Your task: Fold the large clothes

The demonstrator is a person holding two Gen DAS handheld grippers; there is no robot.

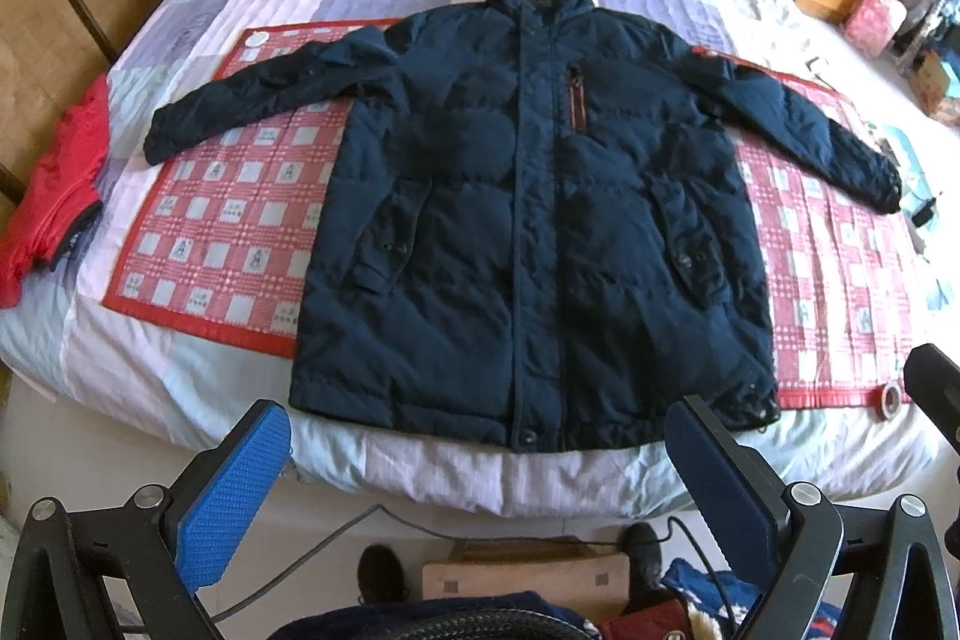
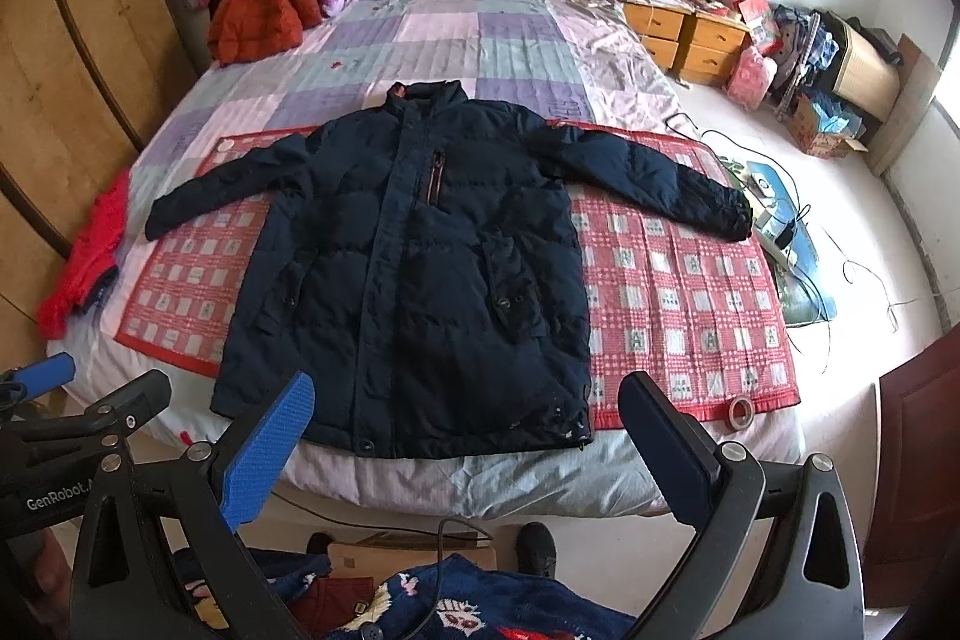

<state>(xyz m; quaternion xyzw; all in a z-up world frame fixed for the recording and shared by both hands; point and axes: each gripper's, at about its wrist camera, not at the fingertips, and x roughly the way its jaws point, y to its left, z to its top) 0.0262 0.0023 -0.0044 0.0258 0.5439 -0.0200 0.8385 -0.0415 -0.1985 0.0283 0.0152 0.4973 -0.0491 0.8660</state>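
Big and wide, the bed (image 2: 498, 34) fills the room. On it lies a red checked mat (image 2: 678, 292), and a dark blue coat (image 2: 414, 280) lies flat on top, front up, sleeves spread out (zipped shut). A roll of tape (image 2: 742, 411) sits near the mat's corner. Left gripper (image 1: 480, 484) and right gripper (image 2: 468, 454) hang above the bed's near edge, jaws wide apart, holding nothing.

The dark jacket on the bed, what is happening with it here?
A person stands at the foot of the bed with a gripper in each hand, about to fold a navy padded jacket. It lies flat, front up, sleeves spread, on a red checked mat. The left gripper and right gripper are both open and hold nothing. No fold is made yet.
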